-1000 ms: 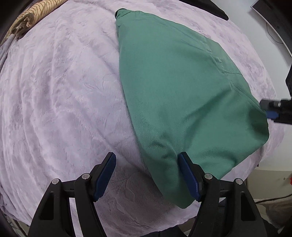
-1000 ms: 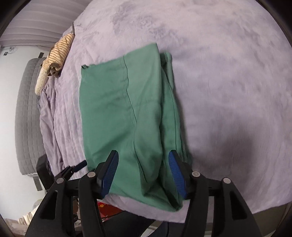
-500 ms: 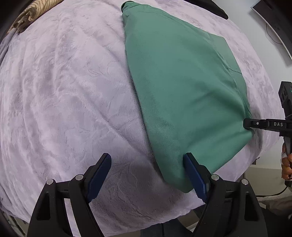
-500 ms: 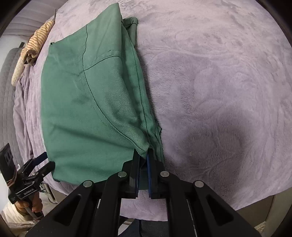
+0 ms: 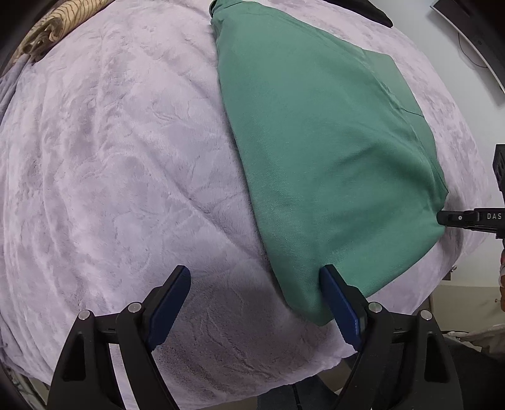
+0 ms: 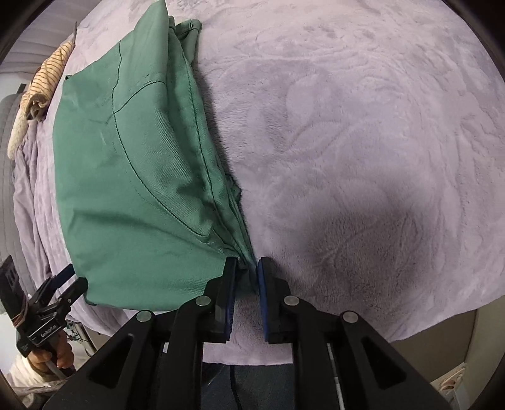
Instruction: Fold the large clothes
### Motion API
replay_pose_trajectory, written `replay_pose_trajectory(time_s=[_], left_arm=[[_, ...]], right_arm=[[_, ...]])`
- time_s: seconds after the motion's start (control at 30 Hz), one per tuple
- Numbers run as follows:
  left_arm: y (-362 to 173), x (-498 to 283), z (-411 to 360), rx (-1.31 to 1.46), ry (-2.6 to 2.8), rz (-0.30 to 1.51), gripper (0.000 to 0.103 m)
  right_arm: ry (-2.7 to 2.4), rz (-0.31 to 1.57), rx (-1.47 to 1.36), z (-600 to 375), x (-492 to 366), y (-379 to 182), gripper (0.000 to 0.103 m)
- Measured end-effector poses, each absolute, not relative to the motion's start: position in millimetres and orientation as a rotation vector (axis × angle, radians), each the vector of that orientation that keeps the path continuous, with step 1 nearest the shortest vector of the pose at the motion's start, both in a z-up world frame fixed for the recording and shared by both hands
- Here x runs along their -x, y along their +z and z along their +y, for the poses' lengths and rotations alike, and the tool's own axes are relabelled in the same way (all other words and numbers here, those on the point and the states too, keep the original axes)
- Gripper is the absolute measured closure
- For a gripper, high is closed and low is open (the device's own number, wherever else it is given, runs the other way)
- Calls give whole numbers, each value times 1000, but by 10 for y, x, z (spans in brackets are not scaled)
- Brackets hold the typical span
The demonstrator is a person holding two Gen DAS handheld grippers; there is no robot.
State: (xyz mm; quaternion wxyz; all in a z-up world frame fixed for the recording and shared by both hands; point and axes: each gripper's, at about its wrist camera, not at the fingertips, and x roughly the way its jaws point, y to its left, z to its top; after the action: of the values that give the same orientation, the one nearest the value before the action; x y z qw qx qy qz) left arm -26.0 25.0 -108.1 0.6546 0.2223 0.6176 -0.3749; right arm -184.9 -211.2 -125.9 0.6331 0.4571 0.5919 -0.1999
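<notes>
Green garment (image 5: 331, 164) folded on bed, both claws at its near edge.

L claw (image 5: 255, 284) wide open, jaws opening, pointing down: one pad on the lilac blanket (image 5: 126, 164), other touching garment's corner, nothing gripped. R claw (image 6: 246, 271) nearly closed, jaws opening a bit, bunched corner of garment btwn pads. Striped cloth (image 6: 47, 82) lies at far edge of bed.

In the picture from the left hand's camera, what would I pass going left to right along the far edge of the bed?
Striped tan cloth bunched at the far left, then bare lilac plush blanket, then the folded green garment, then the right gripper reaching in from the right edge.
</notes>
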Motion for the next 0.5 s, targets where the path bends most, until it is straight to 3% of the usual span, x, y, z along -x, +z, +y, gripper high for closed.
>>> replay_pose_trajectory(time_s=[0.27,0.5], left_arm=[[-1081,258,268,-502,-859,1387,18],[-1059,263,242,-506,-853,1394,18]], right_arm=[[-464,1146,-1042,-2075,1968,-589,90],[-472,1385,-953,-1832,1568,-1139,92]])
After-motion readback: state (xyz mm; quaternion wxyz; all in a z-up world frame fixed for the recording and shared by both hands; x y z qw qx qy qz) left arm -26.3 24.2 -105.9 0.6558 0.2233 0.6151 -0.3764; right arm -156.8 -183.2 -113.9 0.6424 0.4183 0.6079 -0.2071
